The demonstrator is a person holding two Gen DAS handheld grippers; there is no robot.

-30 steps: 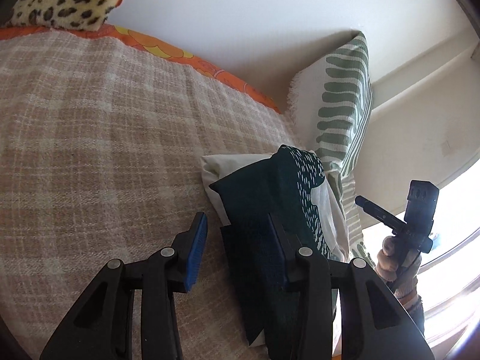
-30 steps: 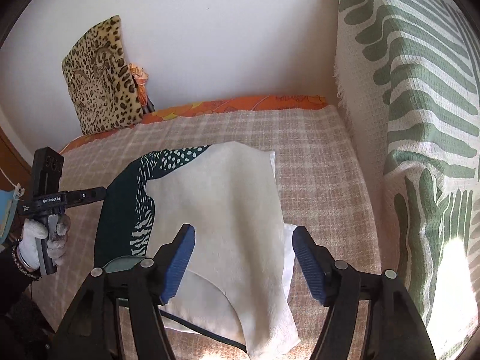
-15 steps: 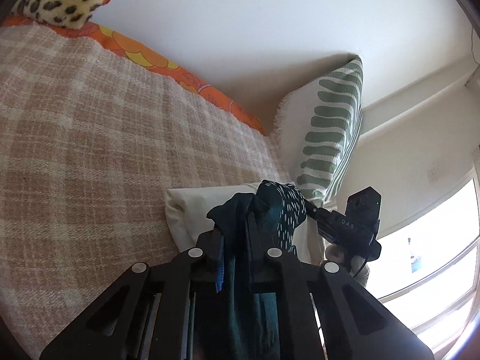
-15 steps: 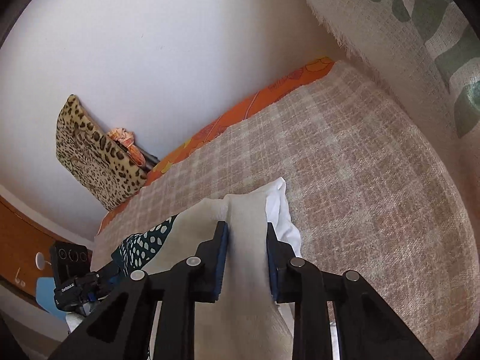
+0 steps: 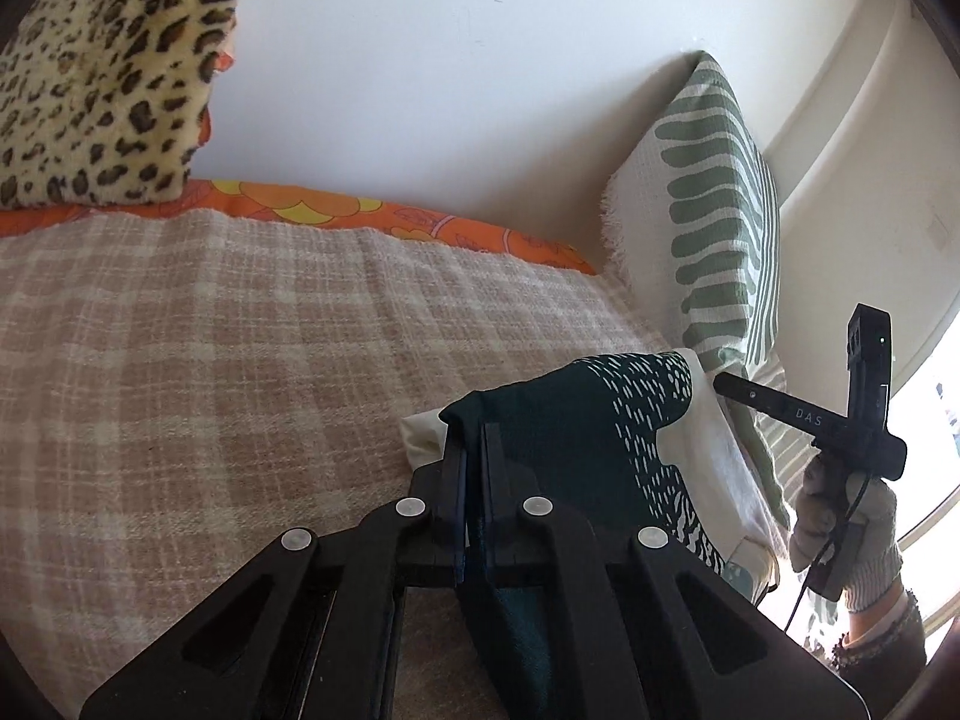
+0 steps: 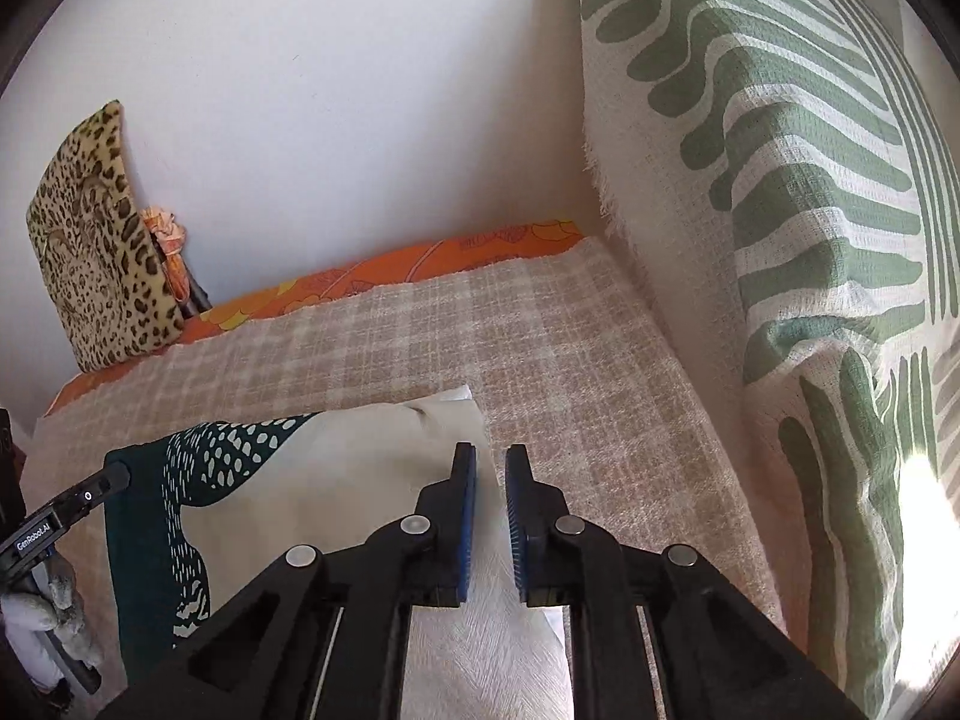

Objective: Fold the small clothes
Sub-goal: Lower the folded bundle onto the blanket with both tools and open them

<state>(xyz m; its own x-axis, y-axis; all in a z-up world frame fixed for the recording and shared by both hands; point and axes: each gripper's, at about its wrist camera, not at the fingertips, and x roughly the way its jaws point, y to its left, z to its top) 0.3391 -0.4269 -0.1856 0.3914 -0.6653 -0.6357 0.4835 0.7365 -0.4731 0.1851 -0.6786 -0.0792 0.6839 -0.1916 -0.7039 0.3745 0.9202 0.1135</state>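
A small garment, cream with a dark teal patterned part (image 5: 576, 420), lies on the plaid blanket (image 5: 240, 348). My left gripper (image 5: 474, 432) is shut on its teal edge and holds it raised. In the right wrist view the same garment (image 6: 336, 468) stretches between both grippers. My right gripper (image 6: 491, 459) is shut on its cream edge. The right gripper body shows at the right of the left wrist view (image 5: 840, 426). The left gripper tip shows at the left of the right wrist view (image 6: 72, 504).
A green-striped cushion (image 6: 780, 228) stands against the wall on the right. A leopard-print cushion (image 6: 96, 240) leans at the back left. An orange floral sheet (image 5: 360, 216) edges the blanket by the white wall.
Both grippers, open a second ago, have shut on opposite edges of the garment. The edges are now lifted and drawn forward over the blanket.
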